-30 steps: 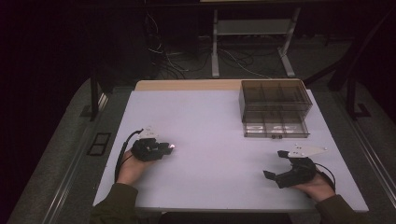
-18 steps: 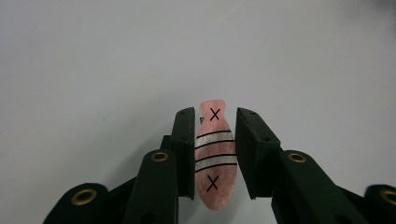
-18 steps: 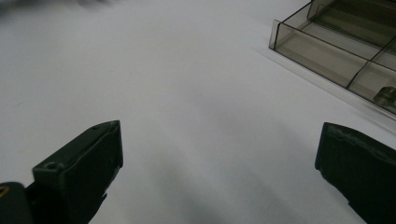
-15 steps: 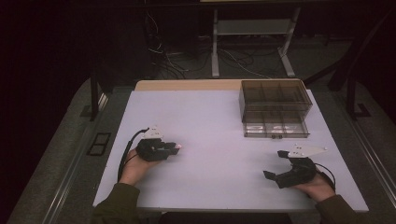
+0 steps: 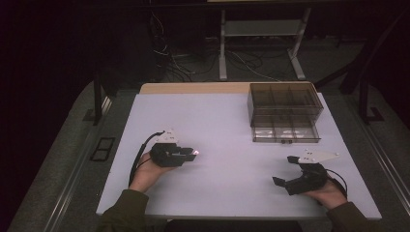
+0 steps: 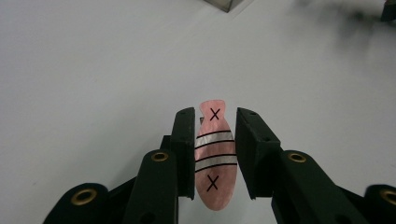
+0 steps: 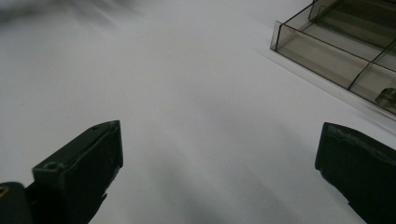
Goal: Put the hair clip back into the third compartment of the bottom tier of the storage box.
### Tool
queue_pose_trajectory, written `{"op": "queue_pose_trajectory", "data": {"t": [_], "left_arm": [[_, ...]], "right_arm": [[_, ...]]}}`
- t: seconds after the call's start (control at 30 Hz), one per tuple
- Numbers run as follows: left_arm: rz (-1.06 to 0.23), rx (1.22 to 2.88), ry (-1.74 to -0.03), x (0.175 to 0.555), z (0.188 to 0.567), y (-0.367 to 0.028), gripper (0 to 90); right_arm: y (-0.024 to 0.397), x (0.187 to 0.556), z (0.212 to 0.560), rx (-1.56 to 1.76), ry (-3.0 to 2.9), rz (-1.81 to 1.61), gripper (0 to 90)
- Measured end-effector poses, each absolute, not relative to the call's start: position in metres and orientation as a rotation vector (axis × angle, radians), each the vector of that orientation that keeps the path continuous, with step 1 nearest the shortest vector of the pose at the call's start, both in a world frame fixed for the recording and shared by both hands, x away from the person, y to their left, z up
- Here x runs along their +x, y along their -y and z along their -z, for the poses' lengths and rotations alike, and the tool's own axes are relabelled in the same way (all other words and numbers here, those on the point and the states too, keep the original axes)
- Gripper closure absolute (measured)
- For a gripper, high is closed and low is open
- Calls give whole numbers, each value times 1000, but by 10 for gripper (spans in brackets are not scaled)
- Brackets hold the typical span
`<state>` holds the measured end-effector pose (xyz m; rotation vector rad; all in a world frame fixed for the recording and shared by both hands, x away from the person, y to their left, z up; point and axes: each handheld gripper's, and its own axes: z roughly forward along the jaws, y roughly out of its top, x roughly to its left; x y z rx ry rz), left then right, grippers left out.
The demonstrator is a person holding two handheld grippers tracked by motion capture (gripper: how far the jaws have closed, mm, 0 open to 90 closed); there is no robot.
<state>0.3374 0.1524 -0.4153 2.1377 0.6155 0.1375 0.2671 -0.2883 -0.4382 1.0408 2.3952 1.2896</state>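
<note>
Dark room, cables and a metal stand [image 5: 261, 29] on the floor beyond a white bench [image 5: 227, 125]. Left tongs [image 6: 215, 140] clamped on a pink fish-shaped tag [image 6: 214, 158], pinched across its middle at the silver and black stripes, a black X on either side of the stripes. Tag raised off the bench surface, seen in the high view as a small pink glint [image 5: 196, 152] at the tip of the left tongs [image 5: 191, 153], left of centre. Right tongs [image 7: 219, 172] spread wide, nothing between the jaws, low over bare bench; held in the right hand [image 5: 331, 193] near the front right corner. Smoky clear drawer box [image 5: 284, 112] at the far right of the bench, its lower drawer pulled out towards the person, well apart from the tag.
</note>
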Motion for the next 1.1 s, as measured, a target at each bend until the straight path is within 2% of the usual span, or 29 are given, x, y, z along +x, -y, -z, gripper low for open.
{"op": "queue_pose_trajectory", "data": {"t": [1.1], "left_arm": [[-48, 2177, -422, 343, 408, -82, 681]], "right_arm": [[285, 269, 440, 1001, -2438, -1299, 2]]}}
